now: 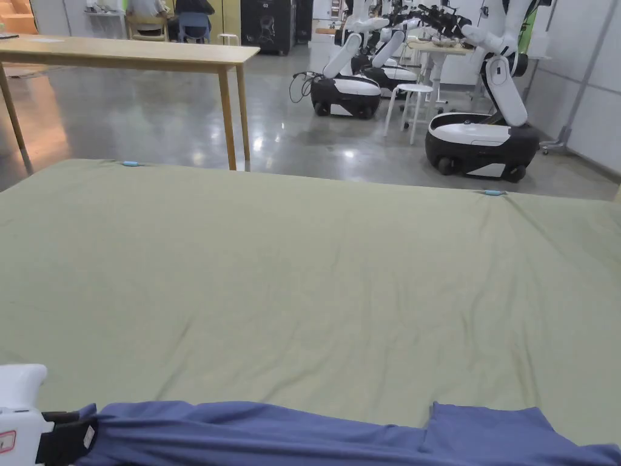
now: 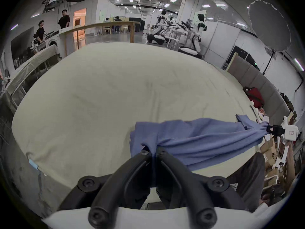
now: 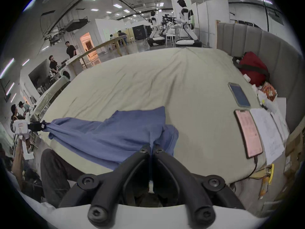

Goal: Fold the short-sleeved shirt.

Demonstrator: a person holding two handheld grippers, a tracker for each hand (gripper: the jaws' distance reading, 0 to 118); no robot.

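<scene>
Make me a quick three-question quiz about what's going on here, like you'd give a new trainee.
1. True or false: the blue short-sleeved cotton shirt lies folded into a neat square in the middle of the pale green bed sheet.
2. Which holds the shirt? A) left gripper alone B) right gripper alone C) both
3. Fill in: two flat phones lie on the sheet by the ___ gripper.

Key
1. False: it is stretched between the grippers at the near edge.
2. C: each gripper's jaws are closed on the cloth.
3. right
</scene>
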